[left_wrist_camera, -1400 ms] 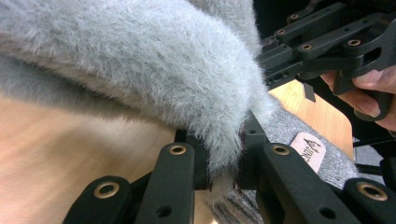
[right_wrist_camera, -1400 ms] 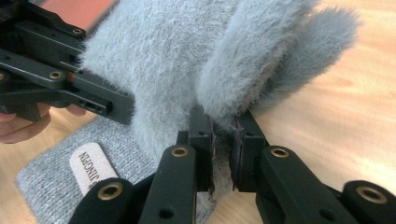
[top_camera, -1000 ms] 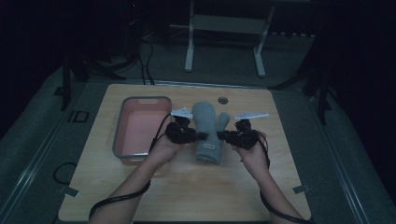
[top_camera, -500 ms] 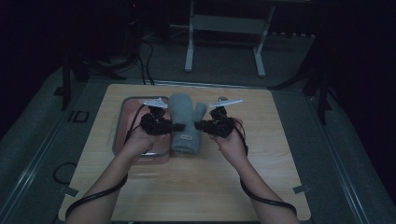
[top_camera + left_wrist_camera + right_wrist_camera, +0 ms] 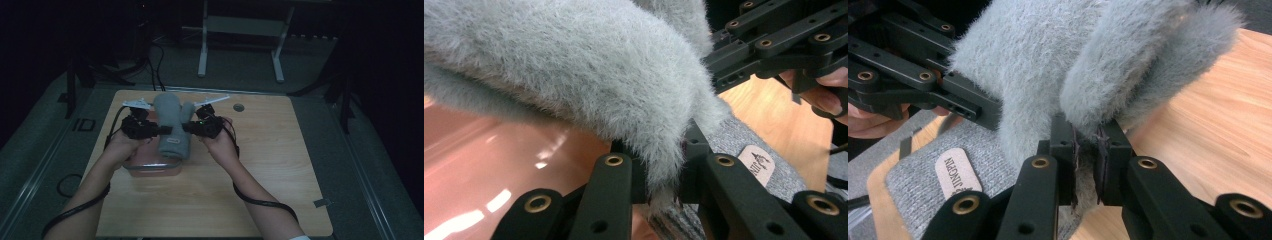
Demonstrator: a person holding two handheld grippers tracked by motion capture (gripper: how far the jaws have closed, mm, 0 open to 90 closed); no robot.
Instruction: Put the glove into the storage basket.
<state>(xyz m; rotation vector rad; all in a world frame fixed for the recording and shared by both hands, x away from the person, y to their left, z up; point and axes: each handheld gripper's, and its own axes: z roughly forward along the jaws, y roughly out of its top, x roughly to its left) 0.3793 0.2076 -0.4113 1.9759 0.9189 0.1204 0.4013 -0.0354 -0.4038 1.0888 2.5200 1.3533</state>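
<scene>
A small beige tag (image 5: 955,176) on the grey mitten's (image 5: 1048,70) knit cuff carries lettering too blurred to read.

Wooden table (image 5: 280,165), dark cables (image 5: 155,60), metal stand legs (image 5: 202,50) behind.

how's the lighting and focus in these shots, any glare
High view: dim, dark surroundings, fuzzy grey mitten soft but readable. Left gripper view: bright, white glare streaks on the pink plastic tray. Right gripper view: evenly lit, sharp fur, near black claw slightly soft.

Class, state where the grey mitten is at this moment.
In the high view, the grey mitten hangs left of table centre, pinched between the left gripper and right gripper, partly over the pink tray.
</scene>
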